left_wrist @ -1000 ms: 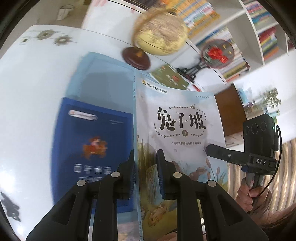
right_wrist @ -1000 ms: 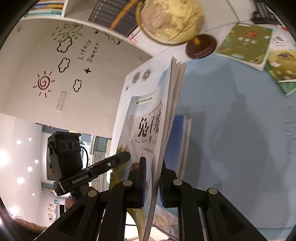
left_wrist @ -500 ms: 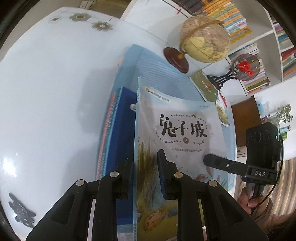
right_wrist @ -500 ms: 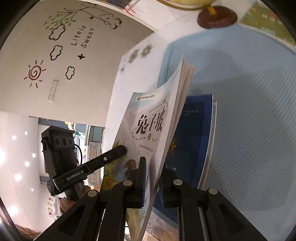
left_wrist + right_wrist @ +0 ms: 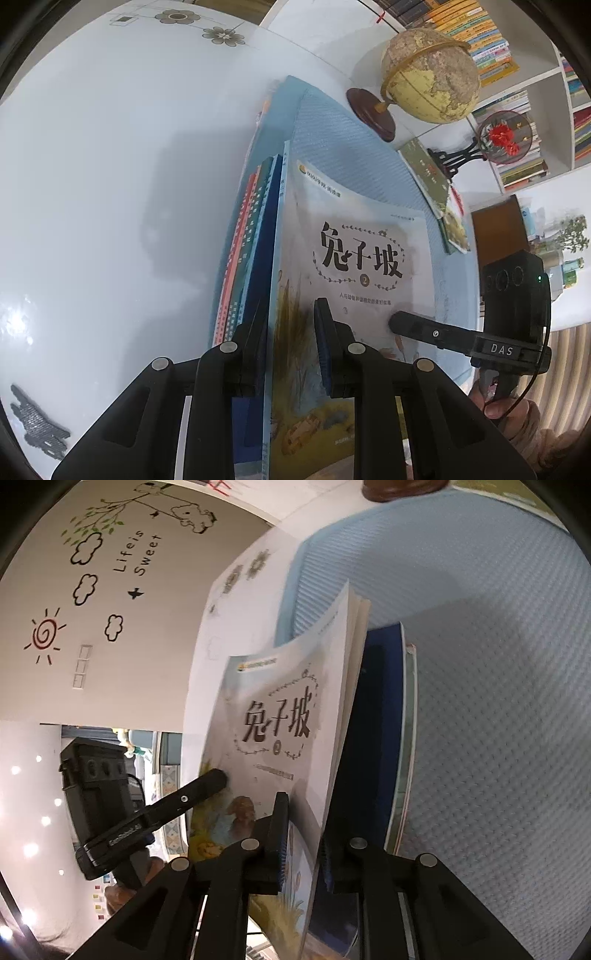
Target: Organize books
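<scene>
A pale picture book (image 5: 354, 258) with black title characters lies over a stack of books (image 5: 243, 229) whose top one is dark blue (image 5: 373, 716). My left gripper (image 5: 290, 332) is shut on the pale book's spine edge. My right gripper (image 5: 303, 849) holds the opposite, page edge of the same book (image 5: 280, 716); its jaws are beginning to open while the pads still touch it. Each gripper shows in the other's view: the right one's finger (image 5: 424, 328) rests on the cover, and so does the left one's finger (image 5: 192, 794). The stack stands on a light blue mat (image 5: 351, 155).
A globe (image 5: 430, 77) on a dark wooden base stands at the mat's far end. Green-covered books (image 5: 428, 173) lie at the mat's right edge beside a round ornament on a black stand (image 5: 504, 136). Bookshelves (image 5: 480, 37) fill the back wall. White tabletop (image 5: 110, 184) spreads left.
Both grippers have come down with the pale book, bringing it from above the mat onto the dark blue book. The stack's spines now show at its left.
</scene>
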Motion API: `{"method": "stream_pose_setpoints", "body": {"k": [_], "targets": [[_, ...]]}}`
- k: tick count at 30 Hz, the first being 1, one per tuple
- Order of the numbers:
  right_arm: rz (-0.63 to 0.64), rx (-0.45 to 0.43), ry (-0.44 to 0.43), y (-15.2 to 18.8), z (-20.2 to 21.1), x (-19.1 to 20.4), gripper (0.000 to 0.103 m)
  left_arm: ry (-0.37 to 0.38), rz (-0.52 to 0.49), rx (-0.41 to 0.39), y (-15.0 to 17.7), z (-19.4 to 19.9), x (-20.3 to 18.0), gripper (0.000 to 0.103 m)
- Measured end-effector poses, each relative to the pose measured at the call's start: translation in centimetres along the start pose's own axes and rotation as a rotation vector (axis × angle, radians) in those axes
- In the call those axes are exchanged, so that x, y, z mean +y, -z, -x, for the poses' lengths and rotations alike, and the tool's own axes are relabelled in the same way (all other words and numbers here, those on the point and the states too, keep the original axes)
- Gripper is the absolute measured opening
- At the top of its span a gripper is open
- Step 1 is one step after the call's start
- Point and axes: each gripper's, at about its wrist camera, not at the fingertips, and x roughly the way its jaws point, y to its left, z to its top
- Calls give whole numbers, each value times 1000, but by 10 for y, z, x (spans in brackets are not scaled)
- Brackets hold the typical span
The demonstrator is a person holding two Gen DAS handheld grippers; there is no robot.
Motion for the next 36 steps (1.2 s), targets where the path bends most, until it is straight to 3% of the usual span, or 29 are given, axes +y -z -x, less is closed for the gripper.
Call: {"method": "stream_pose_setpoints", "body": {"k": [10,15,18,22,24,27,32,36], "targets": [[-39,-20,26,4,-5,-7,17,-54,-21,-1,1,-2,-2,21],[-62,-29,35,7,-1,-9,19,-145,-51,-8,2,2,-6,22],[-79,-26,22,7,2,-12,26,-128,-27,-7,3,3,1,22],[-75,-23,4,7,2,-9,39,-182,-26,-30,3,9,-1,22],[-80,-20,-16,5,1,-8,45,-160,-34,-68,3,20,-8,22],[-67,-14,-16,6,0,-4,48,-54,-28,-85,4,30,-18,23],[-150,-10,-51,4,6,-14,56,-88,-65,-22,8,8,-34,23],[-136,-51,16,3,33,-18,58,-85,-49,-23,10,4,-40,23]]}}
